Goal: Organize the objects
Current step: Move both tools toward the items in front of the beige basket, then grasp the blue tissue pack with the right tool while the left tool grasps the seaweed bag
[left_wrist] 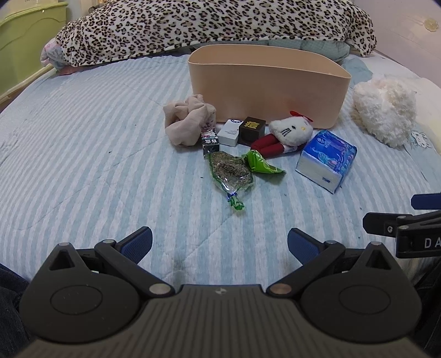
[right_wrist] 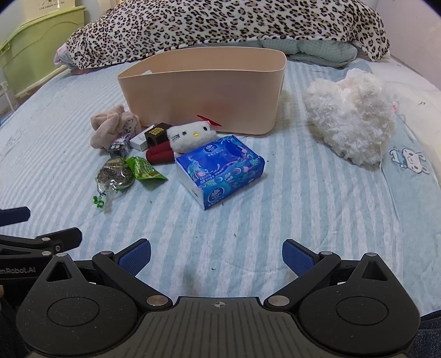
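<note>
A beige bin [left_wrist: 268, 85] [right_wrist: 201, 91] stands on the striped bed. In front of it lie a crumpled beige cloth [left_wrist: 186, 121] [right_wrist: 111, 125], a patterned small box [left_wrist: 210, 140], a white box [left_wrist: 230, 132], a dark brown box [left_wrist: 252, 130] [right_wrist: 157, 133], a Hello Kitty plush [left_wrist: 286, 133] [right_wrist: 190, 136], a blue tissue pack [left_wrist: 326, 159] [right_wrist: 219, 170], a clear bag of dried herbs [left_wrist: 230, 172] [right_wrist: 114, 175] and a green packet [left_wrist: 261, 163] [right_wrist: 143, 168]. My left gripper [left_wrist: 219, 243] is open and empty, low and well short of the items. My right gripper [right_wrist: 217, 253] is open and empty, also short of them.
A fluffy white plush [left_wrist: 386, 111] [right_wrist: 350, 118] lies right of the bin. A leopard-print blanket [left_wrist: 209, 24] [right_wrist: 220, 24] is heaped at the back. A green cabinet [left_wrist: 24, 41] stands at far left. The right gripper shows at the left view's right edge [left_wrist: 402, 231].
</note>
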